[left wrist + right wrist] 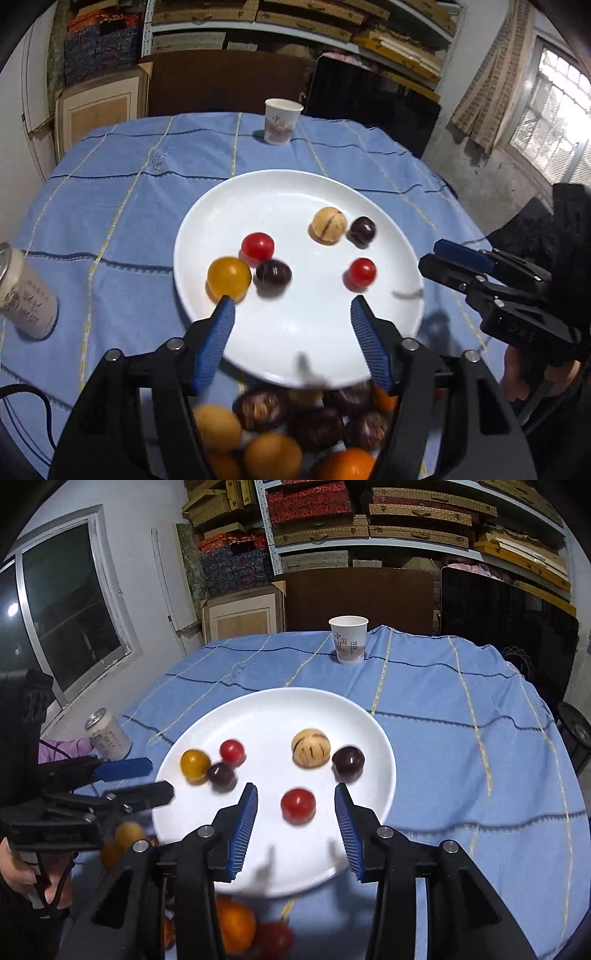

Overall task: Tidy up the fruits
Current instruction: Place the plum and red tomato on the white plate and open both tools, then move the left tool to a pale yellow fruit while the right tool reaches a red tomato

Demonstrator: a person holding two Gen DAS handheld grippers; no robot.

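Note:
A white plate (295,199) (266,709) on the blue cloth holds a yellow tomato (228,277) (195,763), two red tomatoes (258,247) (361,272) (297,805), two dark plums (274,274) (362,229) (348,761) and a striped pale melon (328,225) (311,752). My left gripper (291,310) is open and empty over the plate's near edge, its left tip by the yellow tomato. My right gripper (295,801) is open, with a red tomato between its fingertips, not gripped. A pile of oranges and dark fruits (288,432) lies below the plate.
A paper cup (282,121) (349,638) stands at the table's far edge. A drink can (26,295) (107,734) stands at the left. The right gripper shows in the left wrist view (443,262), the left one in the right wrist view (155,779). Shelves and boxes stand behind.

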